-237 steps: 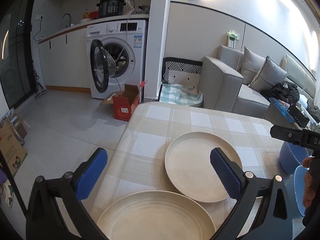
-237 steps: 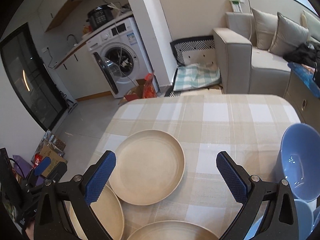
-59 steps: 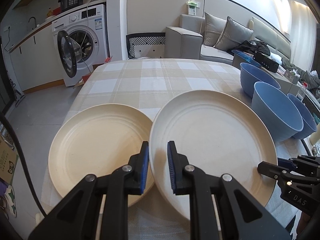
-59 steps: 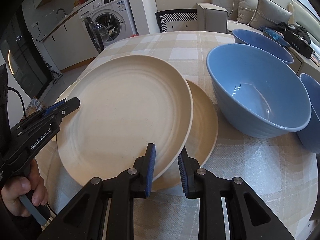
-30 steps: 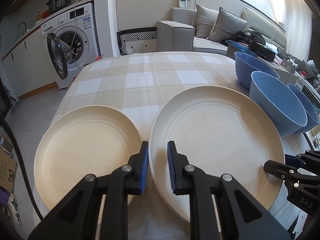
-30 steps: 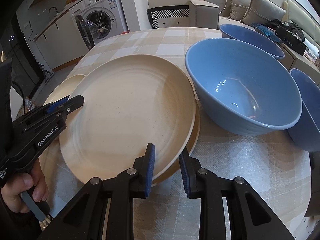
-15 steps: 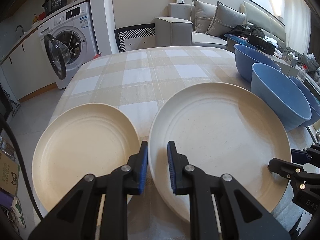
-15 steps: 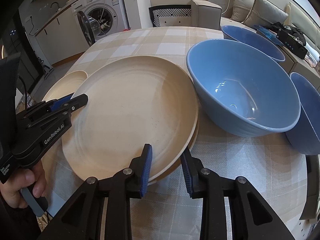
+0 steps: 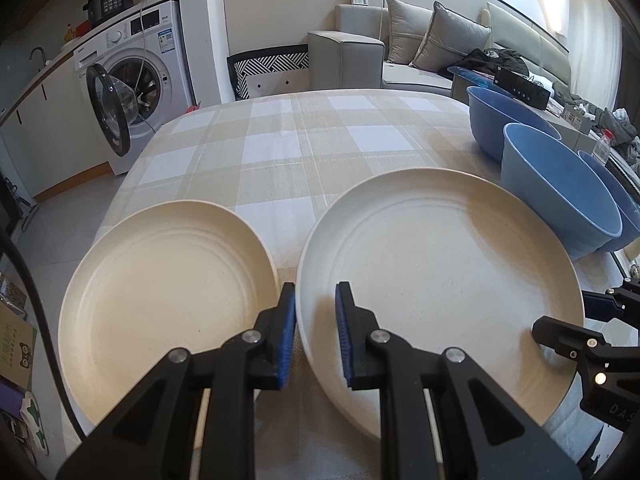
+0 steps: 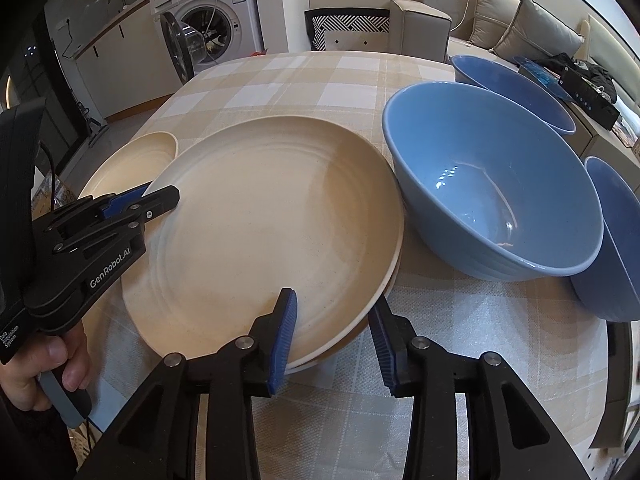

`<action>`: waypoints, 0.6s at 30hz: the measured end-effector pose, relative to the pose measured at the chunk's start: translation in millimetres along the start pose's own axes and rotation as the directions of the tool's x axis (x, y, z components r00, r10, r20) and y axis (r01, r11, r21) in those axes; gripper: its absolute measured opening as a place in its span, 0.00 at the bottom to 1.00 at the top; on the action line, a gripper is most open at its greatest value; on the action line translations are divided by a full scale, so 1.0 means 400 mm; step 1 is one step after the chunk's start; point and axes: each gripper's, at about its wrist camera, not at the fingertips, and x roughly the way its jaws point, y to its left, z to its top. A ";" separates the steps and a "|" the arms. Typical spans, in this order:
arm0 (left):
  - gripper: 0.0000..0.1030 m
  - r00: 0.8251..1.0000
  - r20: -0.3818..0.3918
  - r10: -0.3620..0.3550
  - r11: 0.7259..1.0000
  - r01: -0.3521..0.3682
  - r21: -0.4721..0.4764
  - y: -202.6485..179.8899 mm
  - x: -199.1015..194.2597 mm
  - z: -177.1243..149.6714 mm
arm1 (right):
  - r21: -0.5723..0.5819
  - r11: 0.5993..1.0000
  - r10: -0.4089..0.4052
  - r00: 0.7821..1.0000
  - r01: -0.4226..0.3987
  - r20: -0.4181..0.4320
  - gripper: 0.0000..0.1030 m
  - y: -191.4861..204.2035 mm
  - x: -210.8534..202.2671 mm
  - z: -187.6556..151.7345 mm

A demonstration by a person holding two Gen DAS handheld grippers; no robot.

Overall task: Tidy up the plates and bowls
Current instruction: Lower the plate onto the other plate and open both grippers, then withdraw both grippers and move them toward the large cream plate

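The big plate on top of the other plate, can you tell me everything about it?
The big plate is round, cream-coloured and matte, with faint rings inside and a raised rim. It is empty and lies on a second plate, whose edge peeks out underneath, on the checked tablecloth. The left gripper pinches its rim. The right gripper has just been opening, its pads now off the rim. A blue bowl sits close beside it.
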 end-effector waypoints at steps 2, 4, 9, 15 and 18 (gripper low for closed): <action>0.20 1.000 0.000 -0.006 1.000 0.006 -0.007 0.004 -0.001 -0.001 | -0.006 1.000 0.008 1.000 -0.008 0.002 0.41 0.004 0.000 0.001; 0.21 1.000 0.006 -0.016 1.000 0.016 -0.016 0.007 -0.006 -0.001 | -0.008 1.000 0.019 1.000 -0.019 0.008 0.44 0.007 -0.005 0.000; 0.41 0.999 0.036 -0.035 0.999 0.036 -0.013 0.007 -0.038 0.001 | -0.003 1.000 0.024 0.999 -0.024 0.032 0.50 0.002 -0.027 -0.007; 0.49 0.998 0.044 -0.055 0.998 0.056 -0.022 0.018 -0.070 -0.010 | 0.006 0.999 0.051 0.996 -0.052 0.068 0.67 -0.016 -0.063 -0.026; 0.52 0.997 0.050 -0.059 0.998 0.061 -0.035 0.033 -0.091 -0.022 | -0.014 0.998 0.068 0.994 -0.067 0.082 0.76 -0.011 -0.079 -0.038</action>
